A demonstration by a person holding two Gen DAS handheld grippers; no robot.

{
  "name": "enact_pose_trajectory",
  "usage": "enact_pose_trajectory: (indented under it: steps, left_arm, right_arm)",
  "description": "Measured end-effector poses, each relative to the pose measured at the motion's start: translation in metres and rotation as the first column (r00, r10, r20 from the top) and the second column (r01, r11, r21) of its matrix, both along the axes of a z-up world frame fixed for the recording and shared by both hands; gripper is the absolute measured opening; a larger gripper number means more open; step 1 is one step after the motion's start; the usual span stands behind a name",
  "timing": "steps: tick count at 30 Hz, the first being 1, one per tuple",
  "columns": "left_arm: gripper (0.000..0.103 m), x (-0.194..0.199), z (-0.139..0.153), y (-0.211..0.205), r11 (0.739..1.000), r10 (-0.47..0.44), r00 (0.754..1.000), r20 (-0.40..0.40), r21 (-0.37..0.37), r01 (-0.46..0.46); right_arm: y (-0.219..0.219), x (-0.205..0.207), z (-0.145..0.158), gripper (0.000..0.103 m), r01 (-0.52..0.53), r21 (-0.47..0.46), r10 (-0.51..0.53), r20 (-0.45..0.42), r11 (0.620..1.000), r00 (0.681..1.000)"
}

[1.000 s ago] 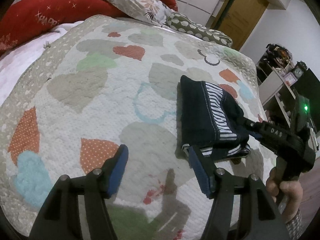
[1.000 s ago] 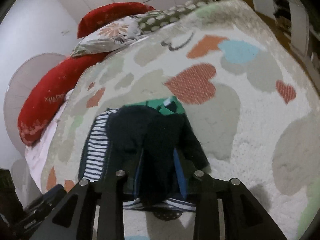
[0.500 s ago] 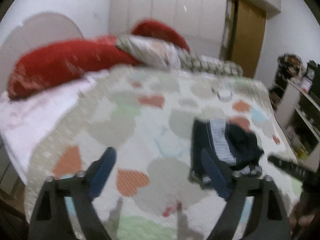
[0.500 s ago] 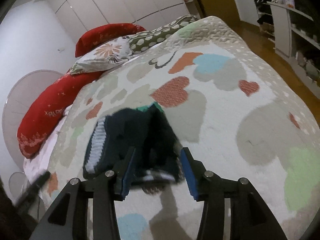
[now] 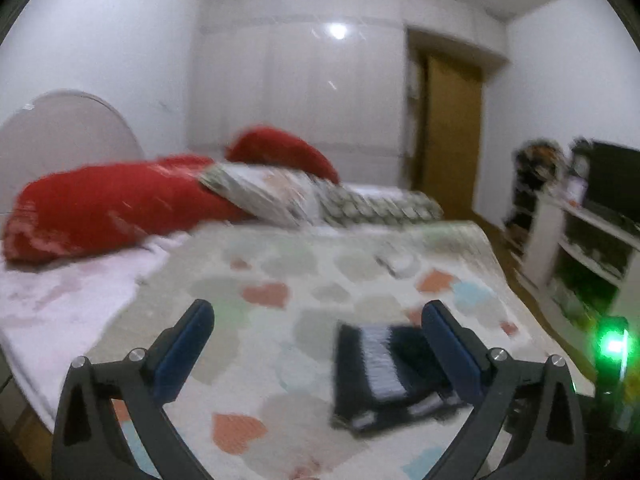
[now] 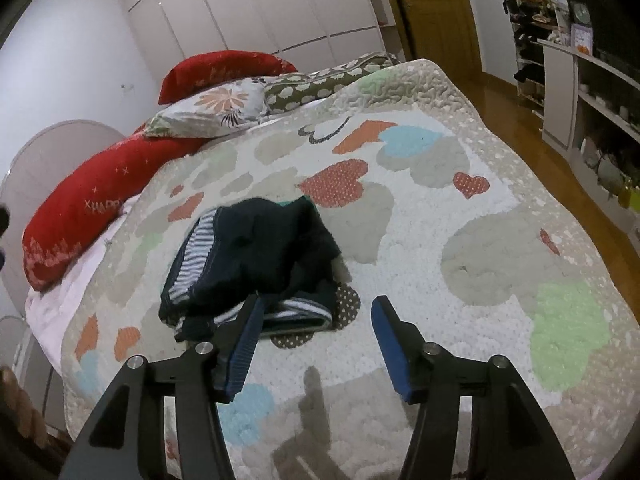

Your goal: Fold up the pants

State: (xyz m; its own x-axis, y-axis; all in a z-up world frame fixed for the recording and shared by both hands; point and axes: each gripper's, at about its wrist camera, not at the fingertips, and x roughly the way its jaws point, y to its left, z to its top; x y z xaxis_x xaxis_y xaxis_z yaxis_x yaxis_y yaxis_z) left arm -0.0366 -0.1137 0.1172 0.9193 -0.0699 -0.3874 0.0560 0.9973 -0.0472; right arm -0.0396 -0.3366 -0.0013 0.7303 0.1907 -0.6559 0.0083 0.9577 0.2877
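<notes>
The pants [image 6: 256,264] lie in a folded bundle mid-quilt [image 6: 440,208], long axis toward the pillows [image 6: 216,112], just ahead-left of the spread, empty right gripper [image 6: 316,344], judged nearer than the equally spread left gripper [image 5: 316,352].

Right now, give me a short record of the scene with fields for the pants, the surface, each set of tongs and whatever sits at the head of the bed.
pants: dark navy pants with striped lining, folded into a compact bundle, held by neither tongs
surface: white quilted bedspread with coloured hearts
left tongs: left tongs open, above the quilt, holding nothing
right tongs: right tongs open, just short of the bundle, holding nothing
head of bed: long red bolster cushion, floral pillow
task state: fold looks finished
</notes>
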Motion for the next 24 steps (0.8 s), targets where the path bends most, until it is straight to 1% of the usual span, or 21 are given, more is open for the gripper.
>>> enact_pose_trajectory:
  steps: [2, 5, 6, 7, 11, 17, 24]
  left_arm:
    - [0.103, 0.008, -0.012, -0.009, 0.999, -0.034, 0.997, -0.075, 0.007, 0.035]
    - [0.103, 0.014, -0.036, -0.022, 0.998, -0.036, 0.984, -0.177, 0.039, 0.044]
    - [0.103, 0.016, -0.045, -0.027, 0.998, -0.037, 0.975, -0.221, 0.051, 0.049]
    - [0.103, 0.018, -0.054, -0.03, 0.997, -0.047, 0.963, -0.264, 0.047, 0.061]
    - [0.103, 0.019, -0.078, -0.032, 0.998, -0.053, 0.926, -0.373, 0.015, 0.064]
    - [0.103, 0.022, -0.093, -0.029, 0.998, -0.061, 0.899, -0.433, -0.028, 0.054]
    - [0.103, 0.022, -0.1, -0.035, 0.997, -0.074, 0.886, -0.458, -0.014, 0.076]
  right_arm:
    - [0.002, -0.002, -0.003, 0.062, -0.005, -0.01, 0.005, -0.012, 1.0, 1.0]
    - [0.007, -0.003, -0.011, 0.062, -0.015, -0.029, 0.014, -0.038, 0.999, 0.999]
    - [0.008, -0.003, -0.014, 0.062, -0.017, -0.037, 0.015, -0.046, 0.999, 0.999]
    - [0.009, -0.004, -0.016, 0.062, -0.016, -0.044, 0.014, -0.051, 0.999, 0.999]
    - [0.01, -0.003, -0.022, 0.062, -0.016, -0.067, 0.012, -0.063, 0.998, 0.998]
    - [0.01, -0.003, -0.022, 0.064, -0.007, -0.109, 0.0, -0.066, 0.994, 0.998]
    - [0.013, -0.003, -0.03, 0.065, -0.012, -0.123, 0.001, -0.095, 0.992, 0.995]
